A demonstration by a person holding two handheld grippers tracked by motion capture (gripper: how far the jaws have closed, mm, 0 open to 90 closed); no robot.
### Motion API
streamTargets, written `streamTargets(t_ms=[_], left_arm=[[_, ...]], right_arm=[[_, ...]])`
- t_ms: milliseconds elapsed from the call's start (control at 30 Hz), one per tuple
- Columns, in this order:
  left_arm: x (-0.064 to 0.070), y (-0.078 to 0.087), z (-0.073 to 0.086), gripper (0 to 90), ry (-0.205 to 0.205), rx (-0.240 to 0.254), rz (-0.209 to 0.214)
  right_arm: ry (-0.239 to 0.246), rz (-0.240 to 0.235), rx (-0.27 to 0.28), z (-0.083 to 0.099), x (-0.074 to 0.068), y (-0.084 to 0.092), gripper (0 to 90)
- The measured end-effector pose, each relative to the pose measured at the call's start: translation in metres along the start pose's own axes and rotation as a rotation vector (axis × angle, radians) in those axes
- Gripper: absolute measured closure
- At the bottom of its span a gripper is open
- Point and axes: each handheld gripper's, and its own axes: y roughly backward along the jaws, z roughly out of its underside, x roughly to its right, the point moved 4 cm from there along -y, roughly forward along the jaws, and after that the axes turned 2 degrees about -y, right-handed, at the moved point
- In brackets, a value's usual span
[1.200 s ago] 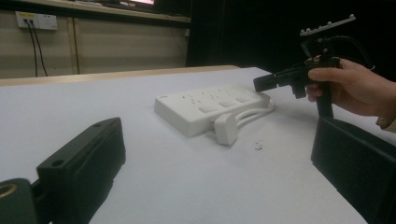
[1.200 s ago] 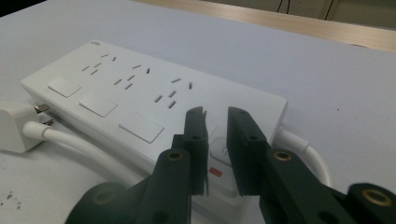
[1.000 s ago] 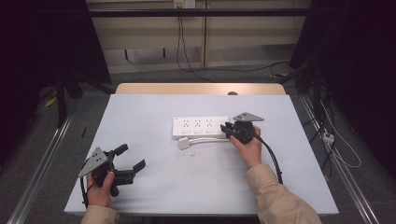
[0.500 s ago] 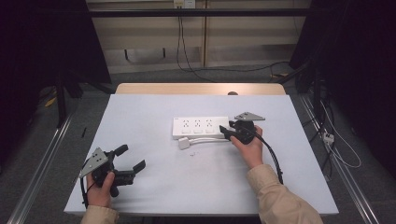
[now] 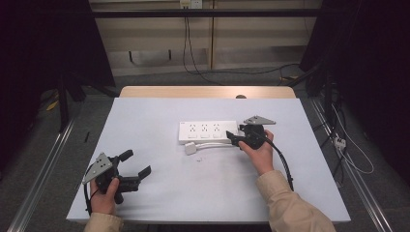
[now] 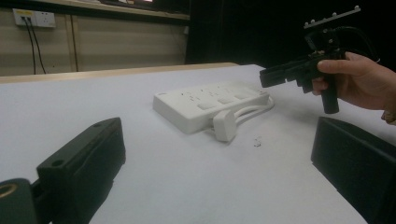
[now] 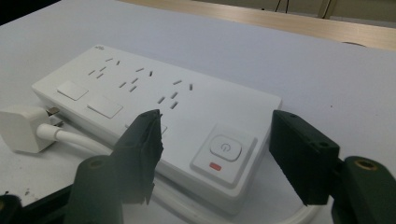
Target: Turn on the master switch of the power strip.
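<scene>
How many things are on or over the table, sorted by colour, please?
White: 2 – the power strip and its plug on the cord.
Black: 2 – the left tongs, open near the front edge, and the right tongs, open at the strip's switch end.
Total: 4

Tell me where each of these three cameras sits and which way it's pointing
High view: above the person's side, facing forward and down; both hands and claws, left claw, right claw.
Left gripper view: rides the left claw, looking low across the table toward the power strip and the right hand.
Right gripper view: rides the right claw, jaws apart over the strip's switch.
Shared: all show the strip.
</scene>
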Motion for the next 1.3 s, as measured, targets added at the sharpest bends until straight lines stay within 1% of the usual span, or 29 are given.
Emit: streamTargets(t_ms=[167, 333, 467, 567, 700, 767, 833, 967, 1133, 1300], left_arm=[[0.000, 0.001, 0.000, 2.6, 0.001, 0.000, -0.002], [-0.001, 0.001, 0.000, 2.7, 0.001, -0.002, -0.003], [-0.001, 0.002, 0.000, 2.6, 0.005, 0.001, -0.006], [-0.001, 0.002, 0.000, 2.6, 0.002, 0.001, -0.006], [0.000, 0.001, 0.001, 2.6, -0.005, -0.008, -0.001], [0.001, 0.000, 0.001, 2.6, -0.004, -0.011, 0.001], [0.001, 0.000, 0.001, 2.6, -0.001, -0.010, 0.000], [0.001, 0.000, 0.001, 2.6, -0.001, -0.010, -0.001], [0.001, 0.000, 0.001, 2.6, -0.005, -0.011, 0.000], [0.001, 0.000, 0.001, 2.6, -0.005, -0.012, -0.001]], right_arm=[[-0.001, 0.001, -0.008, 0.000, 0.000, 0.002, 31.4], [0.004, -0.008, -0.011, 0.000, -0.002, 0.006, 28.5], [0.013, -0.016, -0.001, 0.000, -0.004, 0.009, 27.9], [0.011, -0.017, 0.000, 0.002, -0.004, 0.011, 26.5], [0.003, -0.018, 0.002, 0.006, -0.002, 0.016, 25.5], [0.005, -0.022, -0.003, 0.007, -0.001, 0.019, 23.6], [0.010, -0.017, 0.001, 0.008, 0.000, 0.022, 23.5], [0.009, -0.022, 0.005, 0.010, 0.001, 0.027, 22.7], [0.024, -0.022, 0.010, 0.013, 0.001, 0.034, 22.0], [0.023, -0.037, 0.003, 0.017, 0.000, 0.040, 20.9]])
